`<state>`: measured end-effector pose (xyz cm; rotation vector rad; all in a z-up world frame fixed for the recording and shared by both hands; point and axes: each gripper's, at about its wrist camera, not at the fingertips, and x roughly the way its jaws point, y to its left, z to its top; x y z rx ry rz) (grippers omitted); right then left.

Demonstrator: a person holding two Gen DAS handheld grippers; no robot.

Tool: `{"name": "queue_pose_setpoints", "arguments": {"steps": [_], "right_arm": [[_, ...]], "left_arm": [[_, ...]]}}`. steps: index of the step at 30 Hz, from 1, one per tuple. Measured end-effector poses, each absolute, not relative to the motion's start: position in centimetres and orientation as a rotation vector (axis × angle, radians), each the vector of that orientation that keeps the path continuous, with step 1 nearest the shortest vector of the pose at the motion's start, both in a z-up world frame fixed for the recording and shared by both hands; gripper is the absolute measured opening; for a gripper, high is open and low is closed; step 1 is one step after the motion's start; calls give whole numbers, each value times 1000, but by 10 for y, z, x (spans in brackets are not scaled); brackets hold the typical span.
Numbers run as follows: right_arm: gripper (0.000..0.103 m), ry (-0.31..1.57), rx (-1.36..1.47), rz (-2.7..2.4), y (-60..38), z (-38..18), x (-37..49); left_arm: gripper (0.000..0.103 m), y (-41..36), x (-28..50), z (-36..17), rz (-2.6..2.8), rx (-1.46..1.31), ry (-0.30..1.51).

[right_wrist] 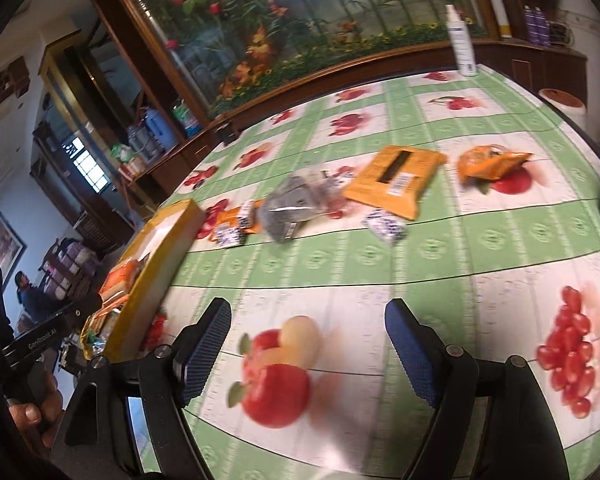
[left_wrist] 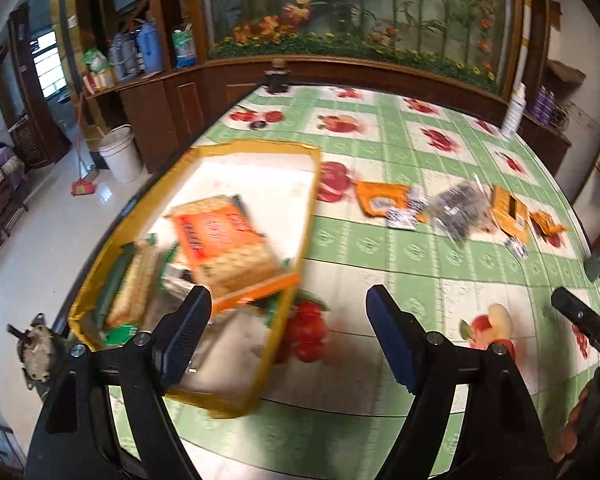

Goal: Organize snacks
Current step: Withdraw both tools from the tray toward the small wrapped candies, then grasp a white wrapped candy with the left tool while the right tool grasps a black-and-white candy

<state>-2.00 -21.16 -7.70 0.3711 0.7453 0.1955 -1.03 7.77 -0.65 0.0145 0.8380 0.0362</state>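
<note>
With both the left gripper (left_wrist: 288, 334) and the right gripper (right_wrist: 308, 350) spread and empty, the loose snack packets (right_wrist: 396, 182) – light, crinkly, slippery, likely crushable – are seen mid-tabletop (right_wrist: 480, 248) beside the yellow box (left_wrist: 300, 216), best pinched at a sealed edge.

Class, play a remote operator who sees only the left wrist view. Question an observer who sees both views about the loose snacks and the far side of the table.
Operator: The flat orange packet beside the grey bag is blurred for me. Any markings?
Observer: In the right wrist view the orange packet has a dark stripe and a white barcode label.
Operator: What stands past the white bottle, at the table's right edge?
Observer: A white roll with an orange top, behind the edge of the table.
Operator: Is the right gripper holding anything?
Observer: No. The right gripper is open, over bare tablecloth.
</note>
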Motion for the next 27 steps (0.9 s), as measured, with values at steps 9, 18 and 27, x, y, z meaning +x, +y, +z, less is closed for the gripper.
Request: {"name": "queue_pose_setpoints", "arguments": {"steps": [9,18,27], "right_arm": [[80,732,360,167,-236,-78,-13],[65,773,308,201,-232,-85,26],[65,801,270,177,-236,-90,65]], "left_arm": [[80,39,6,-18,-54,38,881],[80,18,63,-33,-125,16,946],[80,5,108,-53,-152,-2,991]]}}
